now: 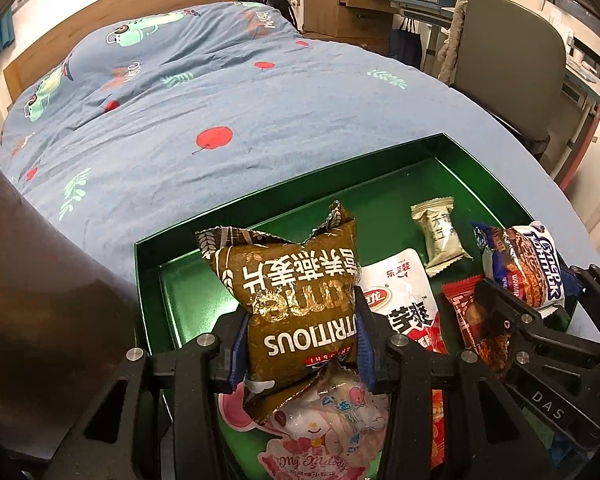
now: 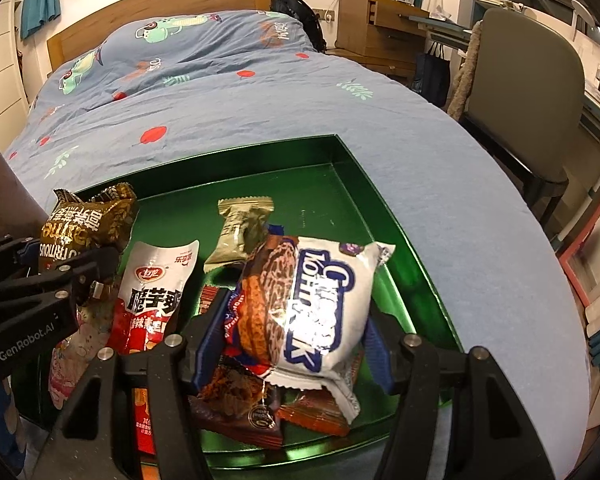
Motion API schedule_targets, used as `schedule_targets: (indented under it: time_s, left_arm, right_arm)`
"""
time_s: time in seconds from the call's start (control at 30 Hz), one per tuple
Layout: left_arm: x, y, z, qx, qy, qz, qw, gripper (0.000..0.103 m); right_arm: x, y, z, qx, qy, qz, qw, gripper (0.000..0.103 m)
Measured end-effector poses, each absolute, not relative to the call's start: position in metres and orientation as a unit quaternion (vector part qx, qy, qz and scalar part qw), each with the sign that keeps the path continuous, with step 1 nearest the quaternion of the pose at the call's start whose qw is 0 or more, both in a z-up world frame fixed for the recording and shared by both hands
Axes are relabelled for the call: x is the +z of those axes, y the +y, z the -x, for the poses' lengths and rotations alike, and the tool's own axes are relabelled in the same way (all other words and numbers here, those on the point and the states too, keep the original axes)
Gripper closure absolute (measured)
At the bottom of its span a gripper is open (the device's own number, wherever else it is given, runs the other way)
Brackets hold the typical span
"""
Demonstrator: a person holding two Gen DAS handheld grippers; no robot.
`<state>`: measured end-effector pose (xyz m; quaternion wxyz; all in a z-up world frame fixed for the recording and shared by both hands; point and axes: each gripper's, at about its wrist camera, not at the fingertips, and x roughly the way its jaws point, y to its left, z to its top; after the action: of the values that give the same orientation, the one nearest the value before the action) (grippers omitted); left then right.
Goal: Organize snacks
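Observation:
A green tray [image 1: 300, 184] [image 2: 340, 148] lies on the blue bed and holds several snack packets. My left gripper [image 1: 300, 332] is shut on a brown-gold oat packet [image 1: 295, 280], held over the tray's left part; it also shows in the right wrist view [image 2: 85, 224]. My right gripper [image 2: 295, 340] is shut on a white and blue cookie packet [image 2: 320, 300], held over the tray's right part; it also shows in the left wrist view [image 1: 528, 264]. In the tray lie a white and red packet [image 1: 404, 292], a beige candy [image 1: 440, 236], a pink My Melody packet [image 1: 324, 432] and red-brown wafers [image 2: 239, 400].
The blue patterned duvet [image 1: 219, 100] covers the bed around the tray. A grey chair [image 1: 508, 60] and a desk stand to the right of the bed. A wooden cabinet [image 1: 340, 4] with a printer stands at the back. A dark surface [image 1: 39, 300] rises at the left.

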<state>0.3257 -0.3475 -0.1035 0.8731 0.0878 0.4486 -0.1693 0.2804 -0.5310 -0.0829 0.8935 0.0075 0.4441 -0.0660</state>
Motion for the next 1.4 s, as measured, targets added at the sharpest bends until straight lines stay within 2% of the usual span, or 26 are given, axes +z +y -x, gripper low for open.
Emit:
schedule_targets:
  time_s: [0.1, 0.23, 0.37, 0.67, 0.8, 0.87, 0.93, 1.17, 1.33, 1.37, 1.4]
  left_arm:
    - [-0.101, -0.350, -0.322, -0.172, 0.442, -0.092, 0.876, 0.064]
    - [-0.098, -0.351, -0.317, -0.175, 0.438, -0.093, 0.877, 0.062]
    - [-0.089, -0.350, -0.312, -0.174, 0.422, -0.098, 0.884, 0.058]
    - [-0.060, -0.345, -0.281, -0.203, 0.397, -0.086, 0.891, 0.057]
    - [-0.047, -0.333, -0.257, -0.215, 0.392, -0.069, 0.892, 0.051]
    - [-0.043, -0.325, -0.245, -0.217, 0.393, -0.061, 0.891, 0.050]
    - [-0.039, -0.315, -0.233, -0.216, 0.396, -0.053, 0.891, 0.049]
    - [-0.028, -0.280, -0.192, -0.205, 0.400, -0.050, 0.892, 0.044]
    - [-0.020, -0.244, -0.167, -0.184, 0.402, -0.042, 0.896, 0.037]
    - [-0.019, -0.235, -0.162, -0.177, 0.400, -0.042, 0.898, 0.031]
    - [-0.017, -0.228, -0.158, -0.171, 0.398, -0.041, 0.901, 0.020]
  right_arm:
    - [-0.082, -0.530, -0.279, -0.068, 0.444, -0.006, 0.893, 0.023]
    - [-0.078, -0.531, -0.278, -0.069, 0.443, -0.007, 0.894, 0.010]
    - [-0.073, -0.532, -0.276, -0.071, 0.441, -0.006, 0.895, 0.009]
    - [-0.050, -0.526, -0.262, -0.071, 0.431, -0.004, 0.900, 0.009]
    - [-0.038, -0.518, -0.250, -0.067, 0.427, 0.001, 0.902, 0.009]
    - [-0.033, -0.514, -0.243, -0.066, 0.426, 0.002, 0.902, 0.007]
    - [-0.027, -0.509, -0.235, -0.064, 0.425, 0.002, 0.903, 0.000]
    - [-0.011, -0.482, -0.202, -0.052, 0.422, 0.007, 0.905, 0.000]
    - [0.000, -0.454, -0.182, -0.035, 0.416, 0.016, 0.908, 0.000]
    - [0.004, -0.446, -0.178, -0.030, 0.414, 0.018, 0.910, 0.000]
    - [0.006, -0.441, -0.175, -0.026, 0.412, 0.019, 0.911, 0.000]
